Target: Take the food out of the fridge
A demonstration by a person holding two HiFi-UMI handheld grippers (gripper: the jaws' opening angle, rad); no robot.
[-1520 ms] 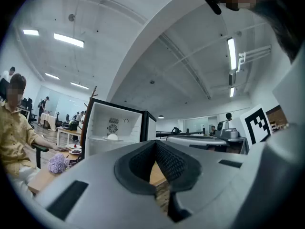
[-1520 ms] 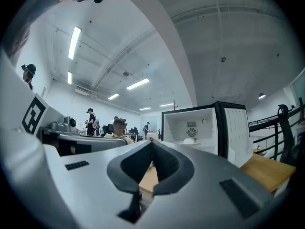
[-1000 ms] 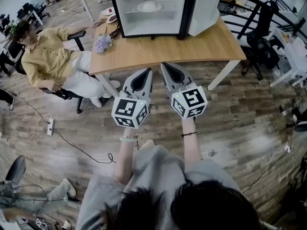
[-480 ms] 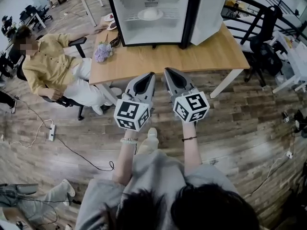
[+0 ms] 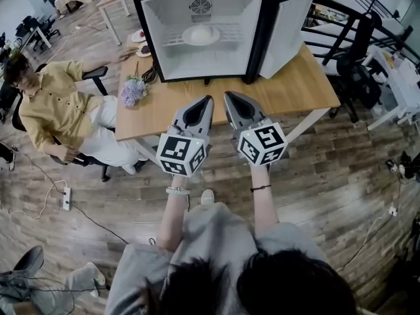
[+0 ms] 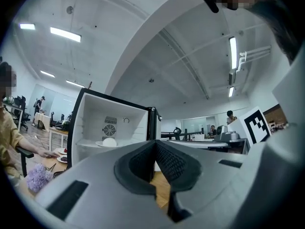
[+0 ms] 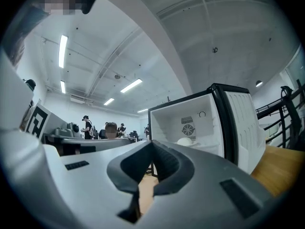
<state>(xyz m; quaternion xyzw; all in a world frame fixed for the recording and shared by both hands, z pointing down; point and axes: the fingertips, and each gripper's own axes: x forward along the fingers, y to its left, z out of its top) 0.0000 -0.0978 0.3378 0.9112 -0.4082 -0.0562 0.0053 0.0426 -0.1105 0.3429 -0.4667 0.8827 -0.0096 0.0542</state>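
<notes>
Food: a white dome [image 5: 201, 33] on a plate [image 5: 187, 38], on the shelf of the open fridge [image 5: 164, 51] at the far edge of the table [image 5: 289, 84]
Left gripper [image 5: 205, 101]: jaws together, empty, at the table's near edge
Right gripper [image 5: 228, 97]: jaws together, empty, just beside the left
Direction: food lay straight ahead across the table; the left gripper seemed better lined up
Shape: round, no long axis
</notes>
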